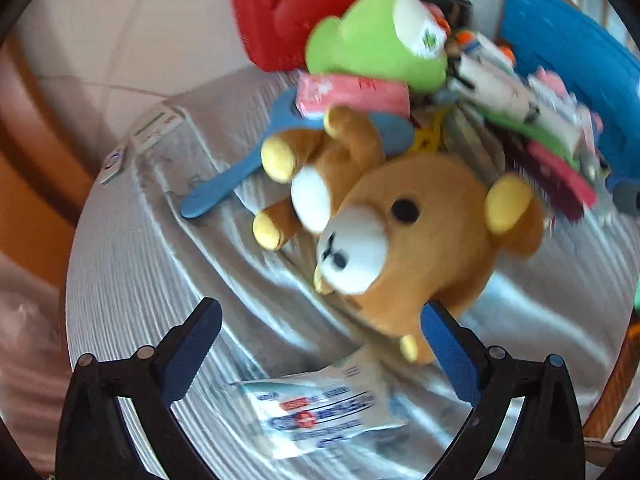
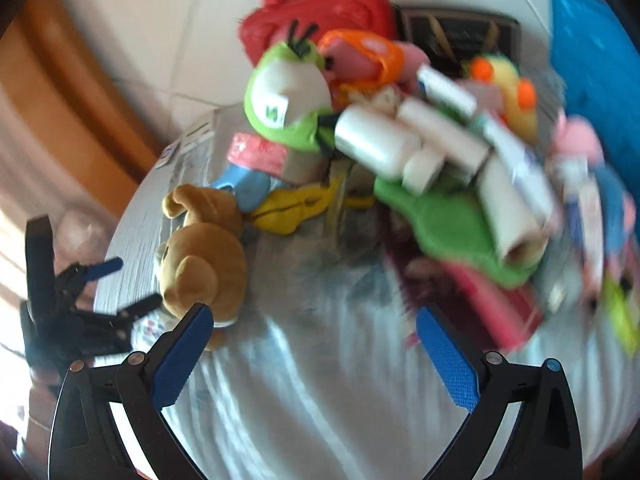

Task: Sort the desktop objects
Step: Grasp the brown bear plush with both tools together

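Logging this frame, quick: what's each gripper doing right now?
Left gripper: open, holding nothing; brown bear plush lies just ahead.
Right gripper: open, empty, over the grey cloth.

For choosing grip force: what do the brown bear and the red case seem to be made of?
Brown bear: soft plush fabric, matte and fuzzy, with a rounded, stuffed shape. Red case: probably hard moulded plastic, smooth with slight gloss and crisp raised edges; blur leaves this uncertain.

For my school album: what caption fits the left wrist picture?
Open left tongs reach toward a brown plush teddy bear lying before a heap of toys.
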The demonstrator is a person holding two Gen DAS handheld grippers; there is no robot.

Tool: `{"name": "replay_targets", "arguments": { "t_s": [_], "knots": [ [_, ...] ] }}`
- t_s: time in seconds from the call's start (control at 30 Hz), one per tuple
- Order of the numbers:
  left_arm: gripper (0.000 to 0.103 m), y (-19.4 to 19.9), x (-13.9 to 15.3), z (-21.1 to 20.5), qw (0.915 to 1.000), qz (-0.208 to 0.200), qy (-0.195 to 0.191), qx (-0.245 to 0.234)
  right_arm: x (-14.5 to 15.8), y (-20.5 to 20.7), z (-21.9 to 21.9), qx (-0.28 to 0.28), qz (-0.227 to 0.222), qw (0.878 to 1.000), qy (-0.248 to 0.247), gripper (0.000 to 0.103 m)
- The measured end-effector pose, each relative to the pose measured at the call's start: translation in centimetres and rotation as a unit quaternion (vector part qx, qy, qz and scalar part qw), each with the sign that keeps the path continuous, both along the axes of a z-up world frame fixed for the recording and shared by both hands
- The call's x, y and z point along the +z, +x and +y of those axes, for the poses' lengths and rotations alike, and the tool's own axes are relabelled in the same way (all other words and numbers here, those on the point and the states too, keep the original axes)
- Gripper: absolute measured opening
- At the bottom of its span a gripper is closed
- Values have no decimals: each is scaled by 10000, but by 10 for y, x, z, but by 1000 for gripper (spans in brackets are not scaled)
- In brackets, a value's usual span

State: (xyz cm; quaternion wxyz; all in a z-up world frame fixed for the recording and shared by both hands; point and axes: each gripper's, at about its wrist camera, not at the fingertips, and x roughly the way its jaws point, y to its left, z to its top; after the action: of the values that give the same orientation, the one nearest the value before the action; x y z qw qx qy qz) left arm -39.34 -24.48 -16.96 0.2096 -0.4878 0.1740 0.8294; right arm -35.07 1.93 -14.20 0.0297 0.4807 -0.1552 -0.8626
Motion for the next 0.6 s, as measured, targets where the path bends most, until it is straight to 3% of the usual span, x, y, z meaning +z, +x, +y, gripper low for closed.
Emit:
{"name": "replay_targets", "arguments": {
  "t_s": [0.13,0.17,0.27,0.43,0.6],
  "knots": [
    [101,-19,-30,-2,9986,-238,-278,-390,-12,17,-29,-552,-278,9981,-12,103],
    [101,-25,-35,2,9983,-304,-221,-452,-13,24,-34,-658,-303,9974,17,103],
    [101,-35,-35,26,9938,-656,431,-782,-15,40,-37,-986,-350,9944,133,103],
    [101,-23,-22,78,9842,-589,770,-1483,-13,48,-29,-1580,-433,9855,432,103],
    [101,-14,-9,48,9818,-401,684,-1728,-20,30,-40,-1652,-437,9844,416,103]
  ]
}}
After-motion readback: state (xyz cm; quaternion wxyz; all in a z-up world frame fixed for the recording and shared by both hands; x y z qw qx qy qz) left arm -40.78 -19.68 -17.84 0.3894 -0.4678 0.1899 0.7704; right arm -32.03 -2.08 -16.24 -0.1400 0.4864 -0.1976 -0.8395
